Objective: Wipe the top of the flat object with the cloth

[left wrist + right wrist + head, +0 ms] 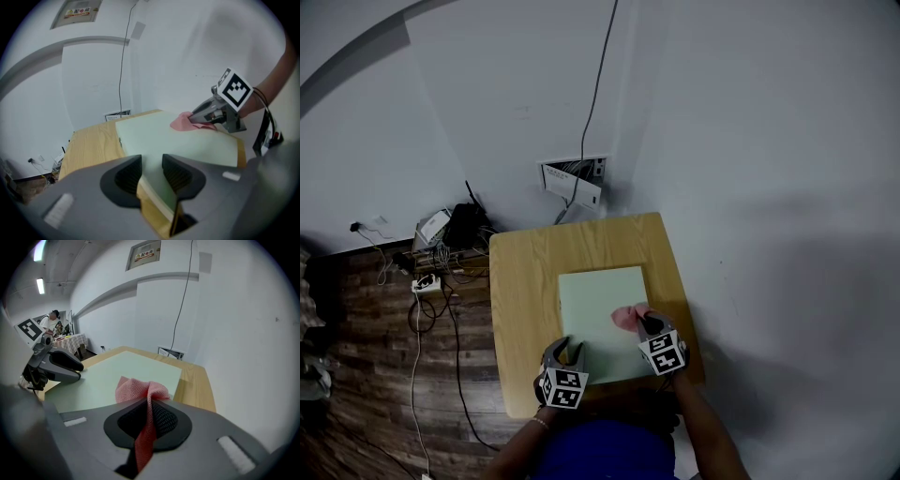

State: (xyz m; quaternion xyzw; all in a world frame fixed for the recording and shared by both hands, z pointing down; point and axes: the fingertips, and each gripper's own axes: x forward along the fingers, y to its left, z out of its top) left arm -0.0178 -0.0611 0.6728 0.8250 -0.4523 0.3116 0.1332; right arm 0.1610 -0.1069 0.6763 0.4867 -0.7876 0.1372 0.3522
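The wooden table fills the lower centre of the head view, and the pale green flat board lies on its right half. Your left gripper sits at the board's near-left corner, bottom centre of the frame. Its jaws stand apart with the board's edge running between them, and the pads show no press on it. Your right gripper is clenched on the pink cloth, which bunches ahead of the jaws and rests on the board near its right edge.

You look to be in the wiping step, with most of the green top still ahead of the cloth. The next move calls for keeping the cloth pressed flat and sweeping it towards the frame's left and top. Keep the grip firm so the fabric does not slip out.
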